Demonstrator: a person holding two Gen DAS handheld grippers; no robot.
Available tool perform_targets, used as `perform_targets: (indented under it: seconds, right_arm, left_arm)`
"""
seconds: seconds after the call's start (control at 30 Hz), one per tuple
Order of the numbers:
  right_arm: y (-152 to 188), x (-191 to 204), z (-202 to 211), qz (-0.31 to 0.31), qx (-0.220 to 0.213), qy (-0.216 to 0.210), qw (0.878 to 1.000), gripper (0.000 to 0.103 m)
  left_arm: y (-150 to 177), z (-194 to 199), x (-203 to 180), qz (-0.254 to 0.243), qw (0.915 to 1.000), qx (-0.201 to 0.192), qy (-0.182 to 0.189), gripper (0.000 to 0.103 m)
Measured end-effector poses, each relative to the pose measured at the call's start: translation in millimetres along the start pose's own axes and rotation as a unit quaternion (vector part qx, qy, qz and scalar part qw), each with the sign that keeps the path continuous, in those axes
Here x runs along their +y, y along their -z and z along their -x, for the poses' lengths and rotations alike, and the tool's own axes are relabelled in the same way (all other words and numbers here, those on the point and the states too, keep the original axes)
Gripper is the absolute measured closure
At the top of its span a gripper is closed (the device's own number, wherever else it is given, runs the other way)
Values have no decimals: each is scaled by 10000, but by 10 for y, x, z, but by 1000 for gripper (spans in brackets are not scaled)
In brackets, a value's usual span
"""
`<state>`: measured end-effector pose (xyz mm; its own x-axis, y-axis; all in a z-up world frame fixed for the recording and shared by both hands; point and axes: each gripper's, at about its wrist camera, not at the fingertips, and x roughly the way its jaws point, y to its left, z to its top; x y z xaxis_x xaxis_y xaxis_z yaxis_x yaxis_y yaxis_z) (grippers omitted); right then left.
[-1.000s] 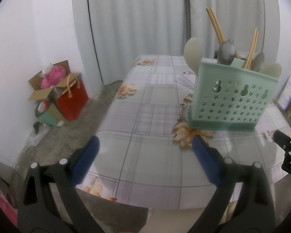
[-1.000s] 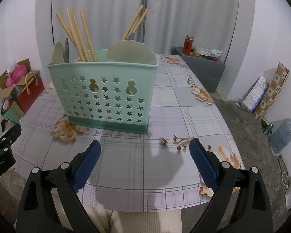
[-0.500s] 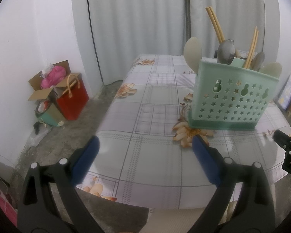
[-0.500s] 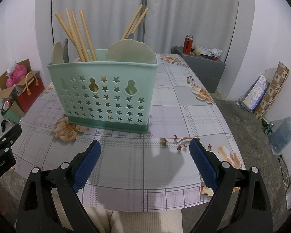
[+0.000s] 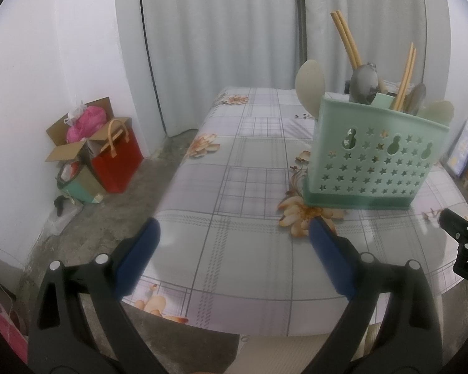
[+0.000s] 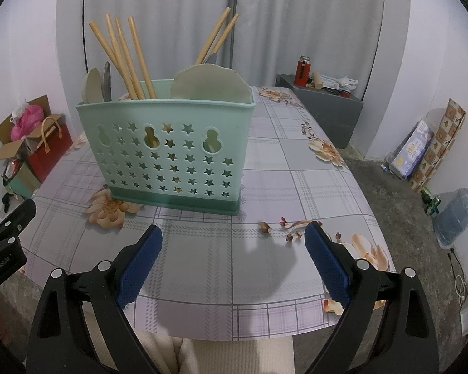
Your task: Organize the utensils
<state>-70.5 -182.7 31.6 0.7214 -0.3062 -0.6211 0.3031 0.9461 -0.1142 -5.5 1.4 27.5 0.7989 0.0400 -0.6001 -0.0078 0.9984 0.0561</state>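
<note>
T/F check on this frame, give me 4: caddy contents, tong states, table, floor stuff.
1. The green caddy holds chopsticks and spoons. True.
2. The right tongs are shut on a chopstick. False: they are open and hold nothing.
3. The left tongs are open over the tablecloth. True.
4. The caddy lies tipped on its side. False: it stands upright.
5. A red bag sits on the table. False: it is on the floor by the wall.

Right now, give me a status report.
Left tool open, empty. Right tool open, empty. Utensils upright in green caddy on table. Nothing blocking.
</note>
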Motion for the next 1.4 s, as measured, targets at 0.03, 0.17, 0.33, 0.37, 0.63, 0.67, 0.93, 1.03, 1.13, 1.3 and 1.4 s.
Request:
perform_targets:
  seconds: [0.03,0.17,0.33,0.37,0.63,0.67,0.93,1.03,1.13,1.3,1.4]
  right_arm:
    - [0,-1,0,3,-1,-1,10000,13]
    - [-2,4,0,-4,0,-5,10000,13]
    - [-1,-3,4,-5,-3,-2,10000,13]
    - [-2,1,4,-4,-4,-2,10000,13]
    - [-2,-2,3,-8,-1,-8,10000,13]
    - [-2,2,3,-8,1,-6,10000,13]
    - [-7,11,-6,-23,14,-25,10000,13]
    - [-9,16,-5,-26,12,-28,10000,13]
    - [-8,11,-4,-27,13,-29,10000,13]
    - [-7,10,-5,-30,12,-32,10000,13]
    - [-7,20,-5,-28,13,-29,10000,13]
  left_arm:
    - [1,-2,7,0,10000,0,-1,11]
    - [-2,-2,0,-3,10000,-8,-3,11]
    - [-3,8,23,-7,10000,-11,-12,11]
    - [-4,13,25,-6,10000,-11,-13,11]
    - [-6,12,11,-10,10000,-11,-17,11]
    - [-5,9,22,-12,10000,-4,-16,11]
    - [-12,17,9,-8,10000,-3,-26,11]
    - [-14,19,13,-9,10000,-4,-25,11]
    - [-14,18,17,-9,10000,-3,-22,11]
    - [-13,16,19,-16,10000,-1,-18,11]
    - [-13,18,14,-14,10000,-4,-19,11]
